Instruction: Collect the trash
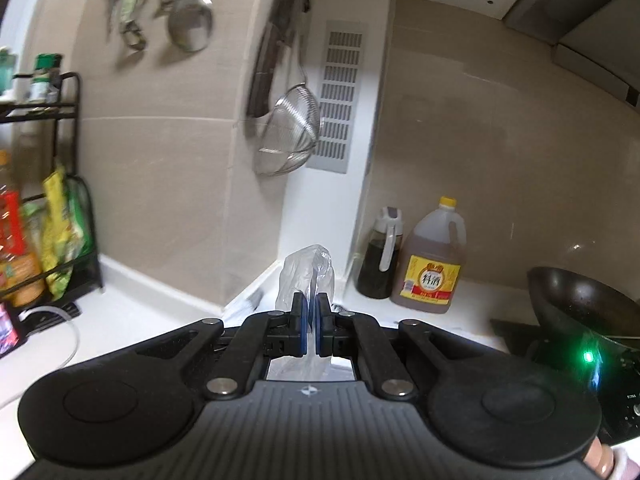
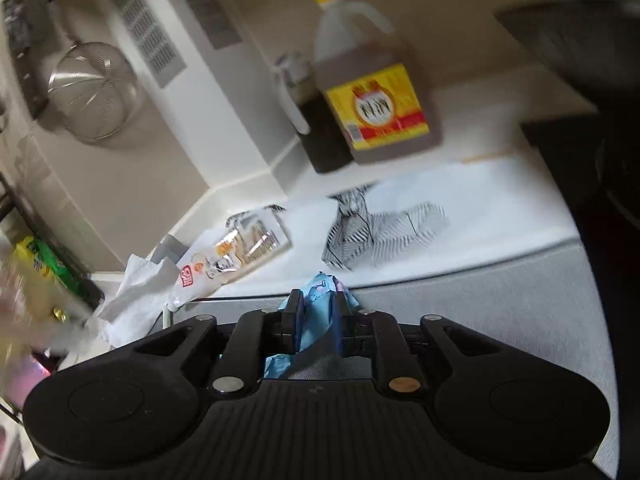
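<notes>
Trash is being gathered off the counter (image 2: 460,208): left gripper (image 1: 311,312) is clamping clear film (image 1: 306,276), while right gripper (image 2: 316,312), jaws apart, is loosely straddling a blue wrapper (image 2: 318,316). Next probably comes binning both, then fetching the snack packet (image 2: 232,252), striped wrapper (image 2: 380,232) and tissue (image 2: 136,284).

Your left gripper (image 1: 311,312) is pointing slightly downward, its blue-padded jaws pinching tight on a crumpled clear plastic film (image 1: 306,276). Your fingertips (image 1: 600,458) are showing at the lower right edge of that view. Your right gripper (image 2: 316,312) is tilting more steeply down, jaws standing partly apart with a crumpled light-blue wrapper (image 2: 316,320) sitting between them.
</notes>
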